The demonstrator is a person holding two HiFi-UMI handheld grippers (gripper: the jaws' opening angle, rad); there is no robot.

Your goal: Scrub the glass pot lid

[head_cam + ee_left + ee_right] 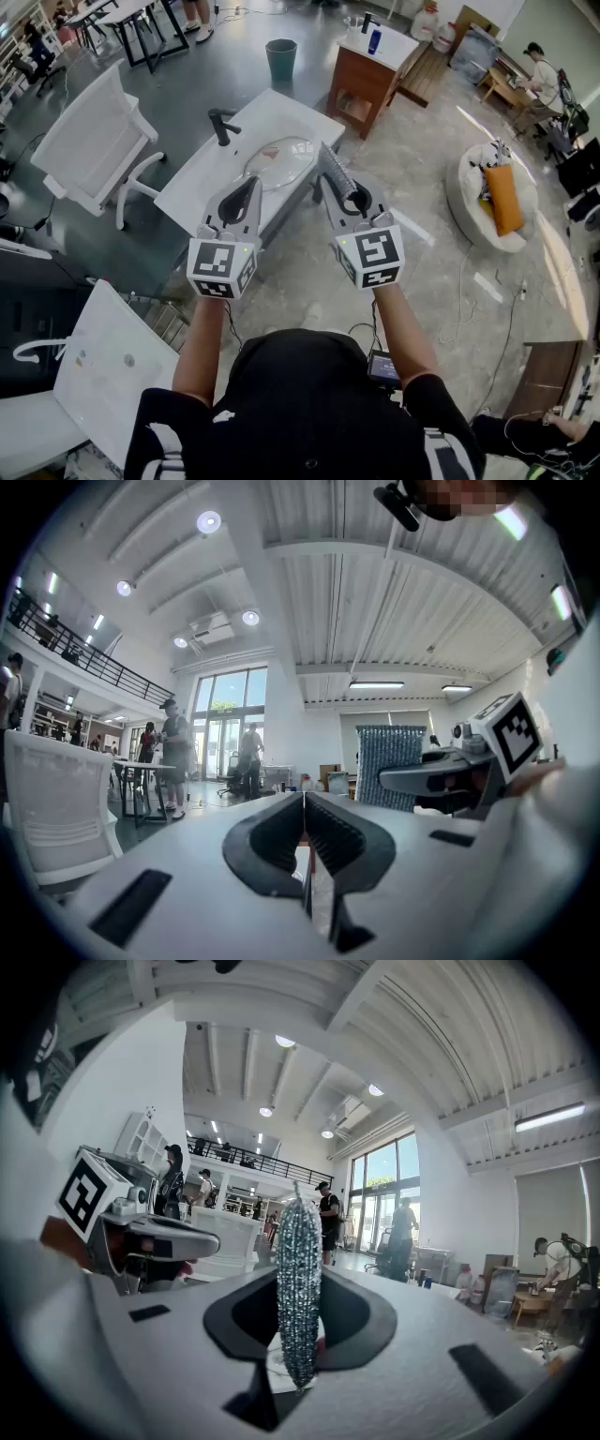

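The left gripper (246, 187) was held level, its jaws shut together with nothing between them. A silvery scrub pad (335, 172) was clamped in the right gripper (356, 199). The lid (281, 157) lay in the sink (202, 178), ahead of both.

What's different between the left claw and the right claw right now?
The left claw is shut on nothing; the right claw is clamped on a sparkly silver scrub pad. The left claw's tips meet bare, while the pad sticks out past the right claw's tips. Both are held level, side by side, near the white sink counter.
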